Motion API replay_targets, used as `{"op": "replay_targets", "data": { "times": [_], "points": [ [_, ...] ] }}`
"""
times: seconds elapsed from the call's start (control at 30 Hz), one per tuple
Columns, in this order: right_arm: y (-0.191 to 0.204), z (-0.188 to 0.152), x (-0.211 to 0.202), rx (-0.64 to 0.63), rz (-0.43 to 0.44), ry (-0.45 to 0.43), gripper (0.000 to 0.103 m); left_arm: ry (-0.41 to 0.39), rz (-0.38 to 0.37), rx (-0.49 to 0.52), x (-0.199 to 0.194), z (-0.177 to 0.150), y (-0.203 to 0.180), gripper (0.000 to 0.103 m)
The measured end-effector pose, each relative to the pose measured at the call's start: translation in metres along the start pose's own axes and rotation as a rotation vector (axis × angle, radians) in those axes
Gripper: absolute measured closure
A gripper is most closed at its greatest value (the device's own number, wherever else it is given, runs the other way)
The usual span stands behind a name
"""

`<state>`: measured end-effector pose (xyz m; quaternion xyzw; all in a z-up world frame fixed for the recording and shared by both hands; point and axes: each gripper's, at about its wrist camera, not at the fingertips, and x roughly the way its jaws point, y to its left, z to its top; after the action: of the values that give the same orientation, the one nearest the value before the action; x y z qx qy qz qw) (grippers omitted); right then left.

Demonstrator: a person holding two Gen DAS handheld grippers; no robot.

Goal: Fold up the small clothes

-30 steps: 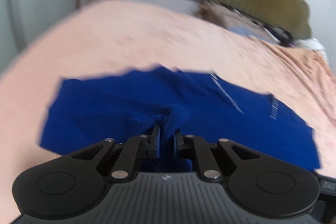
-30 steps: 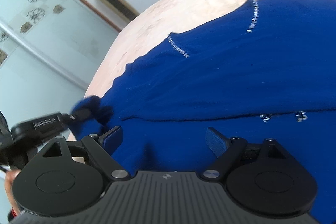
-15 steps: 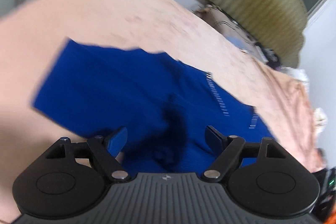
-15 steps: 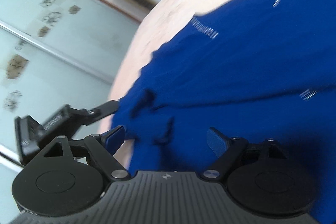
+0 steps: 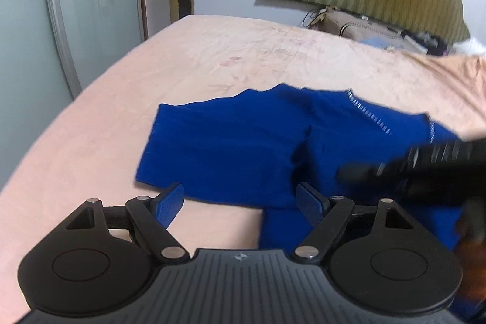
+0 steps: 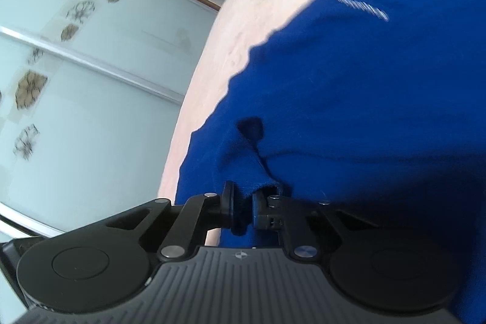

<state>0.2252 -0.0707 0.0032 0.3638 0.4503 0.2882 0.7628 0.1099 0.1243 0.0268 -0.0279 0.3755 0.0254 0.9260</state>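
The blue garment (image 5: 231, 148) lies spread on the peach bedsheet (image 5: 91, 148), directly ahead of the left gripper (image 5: 241, 201), whose fingers stand apart and hold nothing. The right gripper (image 6: 241, 210) is clamped on a bunched fold of the garment's edge between its pads. Judged step: carrying that edge across to make a fold. Lift the pinched cloth only enough to clear the layer beneath, travel straight, and align edges before releasing. The free gripper can pin the cloth ahead of it to prevent dragging.
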Motion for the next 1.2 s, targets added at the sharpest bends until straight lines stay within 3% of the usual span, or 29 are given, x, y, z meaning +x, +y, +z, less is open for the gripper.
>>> {"op": "replay_targets", "data": {
  "times": [0.3, 0.6, 0.73, 0.87, 0.93, 1.0, 1.07, 1.2],
  "points": [
    [0.035, 0.037, -0.087, -0.243, -0.211, -0.329, 0.091, 0.001, 0.02, -0.002, 0.003, 0.001, 0.004, 0.022],
    [-0.016, 0.036, -0.183, -0.147, -0.323, -0.508, 0.094, -0.004, -0.002, 0.021, 0.0, 0.001, -0.007, 0.022],
    [-0.044, 0.026, -0.2, -0.093, -0.362, -0.506, 0.094, 0.006, -0.01, 0.035, -0.001, 0.003, -0.014, 0.022],
    [-0.079, 0.025, -0.186, 0.051, -0.23, -0.383, 0.08, 0.017, -0.03, 0.037, 0.0, 0.002, -0.023, 0.022],
    [-0.087, 0.022, -0.17, 0.072, -0.233, -0.324, 0.07, 0.018, -0.037, 0.048, 0.0, 0.001, -0.028, 0.022],
    [-0.09, 0.019, -0.153, 0.077, -0.275, -0.291, 0.068, 0.013, -0.036, 0.069, -0.002, 0.0, -0.033, 0.022],
    [-0.095, 0.014, -0.141, 0.122, -0.288, -0.278, 0.061, 0.001, -0.025, 0.098, -0.004, -0.002, -0.036, 0.022],
    [-0.101, 0.018, -0.125, 0.152, -0.257, -0.303, 0.061, 0.001, -0.006, 0.108, -0.001, -0.003, -0.037, 0.022]
  ]
}}
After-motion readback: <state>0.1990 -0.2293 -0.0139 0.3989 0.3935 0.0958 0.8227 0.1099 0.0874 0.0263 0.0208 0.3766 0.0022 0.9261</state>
